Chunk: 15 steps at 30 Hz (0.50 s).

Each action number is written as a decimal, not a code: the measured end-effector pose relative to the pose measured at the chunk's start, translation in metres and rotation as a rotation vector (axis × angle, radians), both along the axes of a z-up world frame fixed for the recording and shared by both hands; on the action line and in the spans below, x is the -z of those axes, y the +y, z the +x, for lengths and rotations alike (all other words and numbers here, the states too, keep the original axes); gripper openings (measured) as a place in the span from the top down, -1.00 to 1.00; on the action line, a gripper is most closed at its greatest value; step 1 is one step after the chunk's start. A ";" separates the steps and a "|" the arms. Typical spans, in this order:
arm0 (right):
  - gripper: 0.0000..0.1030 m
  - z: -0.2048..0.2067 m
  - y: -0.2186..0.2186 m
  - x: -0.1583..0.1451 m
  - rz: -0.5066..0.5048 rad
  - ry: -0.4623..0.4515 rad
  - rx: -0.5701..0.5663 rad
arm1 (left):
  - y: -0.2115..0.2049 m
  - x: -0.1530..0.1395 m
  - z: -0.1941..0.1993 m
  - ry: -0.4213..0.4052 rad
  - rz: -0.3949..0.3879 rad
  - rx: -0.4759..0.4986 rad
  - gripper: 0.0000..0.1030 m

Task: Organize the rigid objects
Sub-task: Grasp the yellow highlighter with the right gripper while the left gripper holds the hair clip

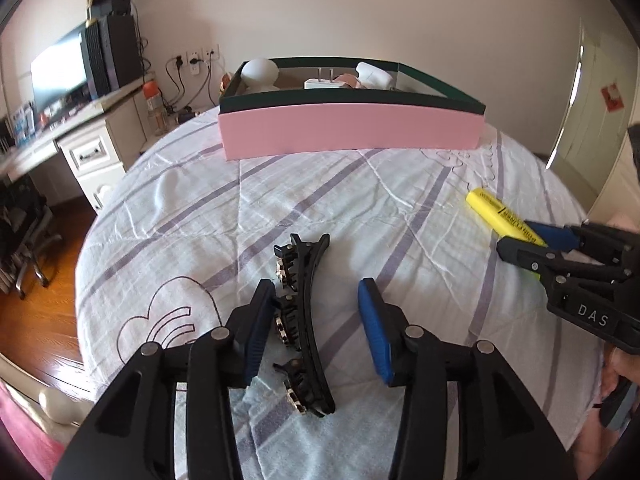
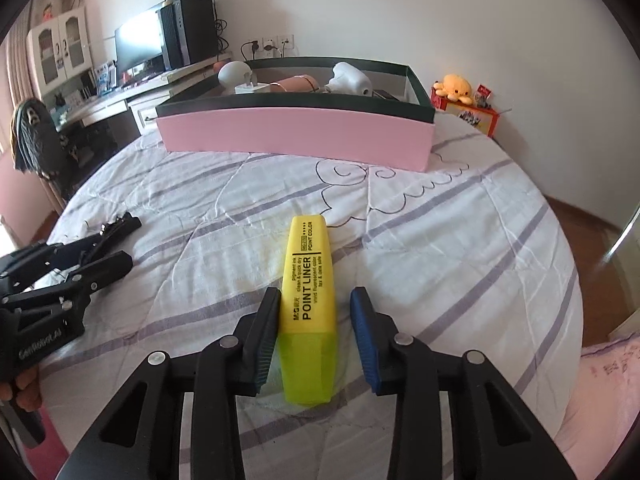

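Between our left gripper's (image 1: 318, 292) part-open jaws one black hair clip (image 1: 305, 320) lay lengthwise on the bedsheet (image 1: 360, 208), unheld. Our right gripper (image 2: 316, 300) straddled one yellow highlighter (image 2: 306, 300), its green cap nearest us, only the left pad touching. Beyond stood one pink box (image 2: 296, 136).
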State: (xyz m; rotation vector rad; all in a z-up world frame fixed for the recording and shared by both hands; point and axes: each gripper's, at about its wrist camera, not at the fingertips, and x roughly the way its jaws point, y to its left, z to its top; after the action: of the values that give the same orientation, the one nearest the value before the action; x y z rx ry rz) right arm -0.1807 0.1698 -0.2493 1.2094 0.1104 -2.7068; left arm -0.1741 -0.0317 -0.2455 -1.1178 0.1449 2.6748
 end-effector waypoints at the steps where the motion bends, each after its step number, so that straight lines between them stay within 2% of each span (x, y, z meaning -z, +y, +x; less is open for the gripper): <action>1: 0.30 0.000 -0.001 0.000 0.010 0.004 -0.007 | 0.000 0.000 0.000 -0.001 0.004 -0.003 0.15; 4: 0.33 -0.002 0.002 0.000 -0.005 0.001 -0.017 | -0.001 0.000 -0.001 0.004 0.009 -0.017 0.26; 6: 0.38 -0.003 0.002 0.000 -0.004 0.001 -0.027 | -0.001 -0.001 0.000 0.015 -0.001 -0.034 0.57; 7: 0.47 -0.002 0.002 0.000 -0.005 0.003 -0.028 | -0.002 -0.001 0.000 0.017 -0.004 -0.037 0.60; 15: 0.48 0.000 0.003 0.000 -0.007 0.014 -0.033 | -0.001 -0.002 0.000 0.015 -0.018 -0.046 0.63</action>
State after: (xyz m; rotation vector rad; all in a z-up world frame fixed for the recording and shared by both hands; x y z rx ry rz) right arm -0.1812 0.1729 -0.2494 1.1761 0.1210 -2.6852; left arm -0.1737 -0.0322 -0.2434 -1.1203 0.1473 2.7282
